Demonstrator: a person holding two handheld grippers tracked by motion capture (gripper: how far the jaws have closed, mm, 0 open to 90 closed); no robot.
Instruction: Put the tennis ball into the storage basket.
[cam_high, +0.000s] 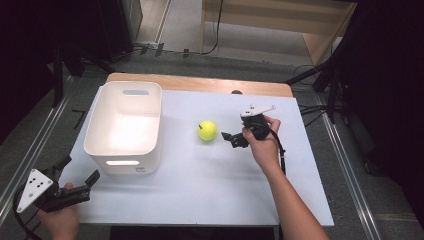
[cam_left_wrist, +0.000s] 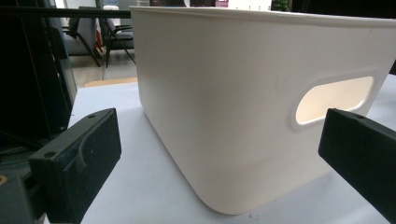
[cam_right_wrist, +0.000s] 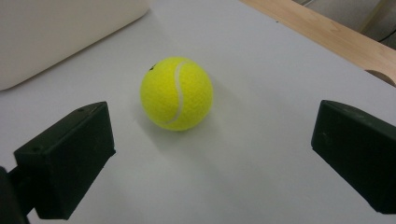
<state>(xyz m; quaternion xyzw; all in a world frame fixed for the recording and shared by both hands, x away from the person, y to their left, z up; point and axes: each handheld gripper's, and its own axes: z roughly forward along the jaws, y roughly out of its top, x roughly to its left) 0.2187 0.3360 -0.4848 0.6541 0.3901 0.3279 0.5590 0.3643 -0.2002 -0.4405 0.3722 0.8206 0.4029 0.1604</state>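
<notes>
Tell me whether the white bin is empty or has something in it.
Empty: the high view looks into the white bin and shows a bare floor; the tennis ball lies outside on the table.

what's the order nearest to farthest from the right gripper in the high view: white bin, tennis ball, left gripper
From the right gripper:
1. tennis ball, just to its left.
2. white bin, farther left.
3. left gripper, at the table's near left corner.
</notes>
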